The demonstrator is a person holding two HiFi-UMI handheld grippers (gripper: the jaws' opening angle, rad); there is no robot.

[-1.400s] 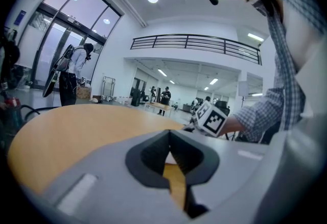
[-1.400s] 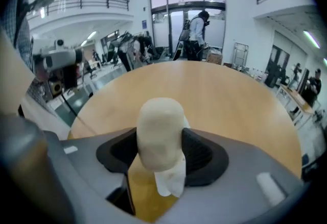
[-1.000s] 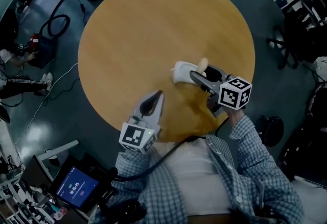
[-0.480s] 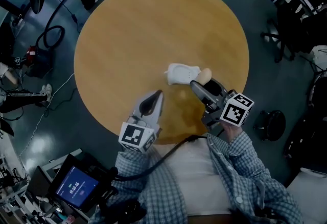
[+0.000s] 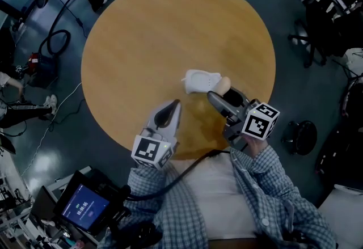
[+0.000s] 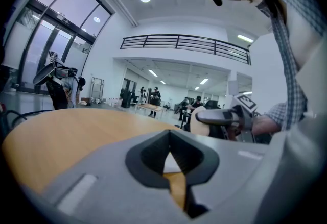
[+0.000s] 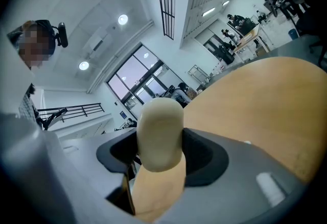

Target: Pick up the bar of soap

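Note:
The beige bar of soap (image 5: 224,84) is pinched upright in my right gripper (image 5: 223,88), just right of the white soap dish (image 5: 198,80) on the round wooden table (image 5: 159,32). In the right gripper view the soap (image 7: 160,133) stands between both dark pads, which press on its sides. My left gripper (image 5: 177,104) hovers over the table's near part with its jaws together and nothing in them. The left gripper view shows the soap (image 6: 201,125) in the other gripper, off to the right.
A screen on a stand (image 5: 85,208) sits at the lower left. Cables (image 5: 57,32) and a person's legs lie on the floor to the left. Chairs (image 5: 323,21) and a black stool (image 5: 299,140) stand to the right.
A second ago the soap was by the dish's far right end; my right gripper has brought it back toward me. The left gripper has stayed put.

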